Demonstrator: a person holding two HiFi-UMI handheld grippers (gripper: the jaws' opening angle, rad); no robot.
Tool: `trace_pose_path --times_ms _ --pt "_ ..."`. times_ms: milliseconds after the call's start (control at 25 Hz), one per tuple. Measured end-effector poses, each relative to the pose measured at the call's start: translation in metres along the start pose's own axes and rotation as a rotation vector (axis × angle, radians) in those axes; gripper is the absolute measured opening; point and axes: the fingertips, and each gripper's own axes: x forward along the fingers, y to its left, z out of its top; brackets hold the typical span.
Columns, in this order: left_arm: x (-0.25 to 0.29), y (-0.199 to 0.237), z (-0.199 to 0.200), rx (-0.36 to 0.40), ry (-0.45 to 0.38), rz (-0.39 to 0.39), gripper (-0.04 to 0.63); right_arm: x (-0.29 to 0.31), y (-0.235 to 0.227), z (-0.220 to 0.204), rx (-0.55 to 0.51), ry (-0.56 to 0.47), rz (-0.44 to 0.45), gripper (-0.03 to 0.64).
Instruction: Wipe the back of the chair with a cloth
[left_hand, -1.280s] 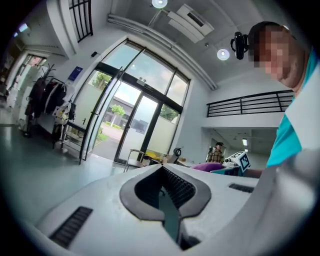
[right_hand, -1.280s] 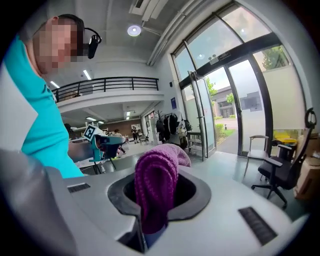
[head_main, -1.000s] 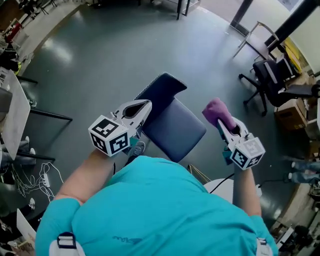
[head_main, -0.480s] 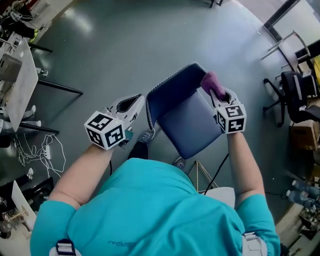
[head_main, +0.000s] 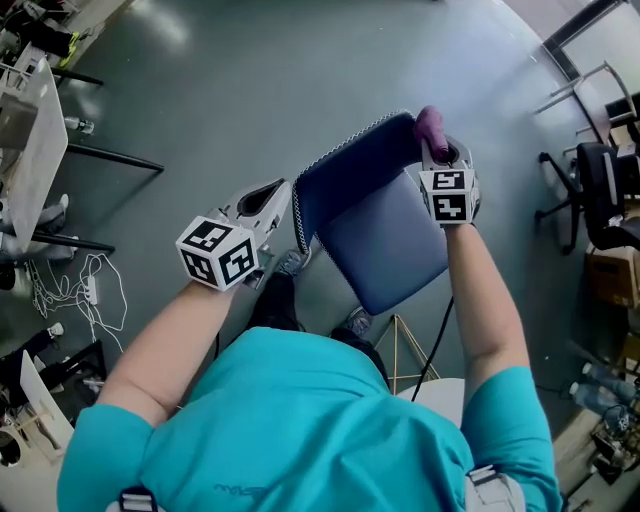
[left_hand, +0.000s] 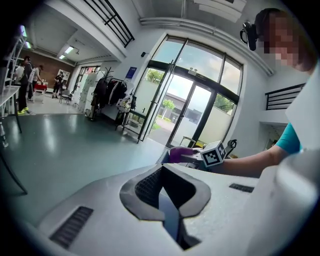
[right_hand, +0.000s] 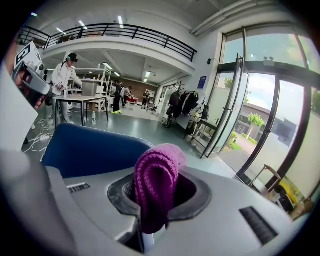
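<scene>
Cloth (head_main: 431, 127) | at chair back (head_main: 345, 170) corner | desk (head_main: 32, 185) left | office chair (head_main: 608, 195) right

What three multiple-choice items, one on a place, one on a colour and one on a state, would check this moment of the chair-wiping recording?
1. Where is the cloth?
A. Lying on the seat
B. At the top corner of the chair back, on the person's right
C. On the floor

2. What colour is the cloth?
A. White
B. Yellow
C. Purple

3. How does the right hand-held gripper stand?
A. Shut on the cloth
B. Open and empty
C. Shut with nothing between its jaws

Answers:
1 B: the head view shows the cloth at that corner of the blue chair back.
2 C: it is purple in the head view and in both gripper views.
3 A: the right gripper view shows the folded cloth pinched between the jaws.
</scene>
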Motion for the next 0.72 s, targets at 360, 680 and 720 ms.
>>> trace_pose_path --times_ms 360,680,720 --pt "-0.002 0.006 -0.024 -0.030 0.016 0.008 0.003 0.034 0.041 0.001 -0.020 -0.019 0.061 0.077" --pt "-0.003 0.009 -0.029 -0.026 0.021 0.009 0.003 0.042 0.053 0.004 0.004 -0.039 0.090 0.077" --pt "-0.003 0.009 -0.029 -0.027 0.021 0.007 0.003 0.041 0.055 0.004 0.003 -0.039 0.095 0.077"
